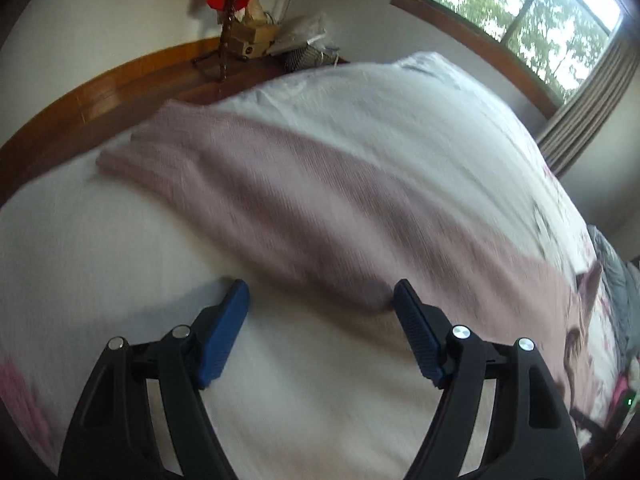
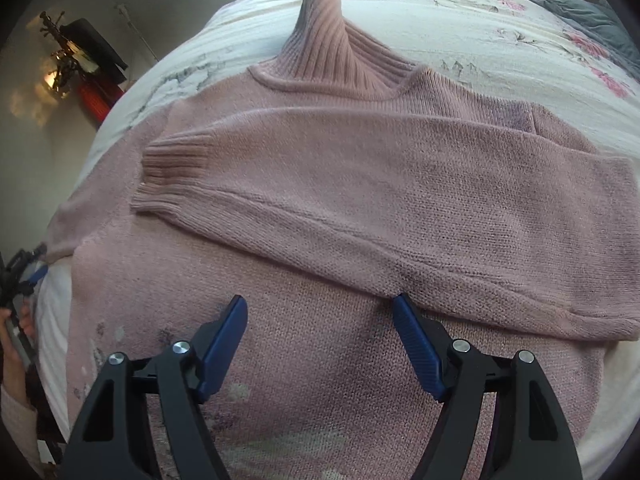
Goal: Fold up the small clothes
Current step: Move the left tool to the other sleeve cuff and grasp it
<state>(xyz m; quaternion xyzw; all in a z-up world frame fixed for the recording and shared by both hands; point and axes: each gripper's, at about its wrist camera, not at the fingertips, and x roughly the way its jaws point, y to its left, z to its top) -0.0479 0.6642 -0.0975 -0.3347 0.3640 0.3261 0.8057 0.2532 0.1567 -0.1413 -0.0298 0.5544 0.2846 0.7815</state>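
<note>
A pink turtleneck sweater lies flat on a bed with a floral cover, 1 sleeve folded across its chest and the ribbed collar pointing away. The right tool hovers over the sweater's lower body, blue pads spread and empty. The left tool, likewise released, sits near what appears, through motion blur, to be the other sleeve, outstretched.

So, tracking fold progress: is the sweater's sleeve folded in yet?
Partly folded: one sleeve lies across the sweater chest; the rest lies spread flat.
</note>
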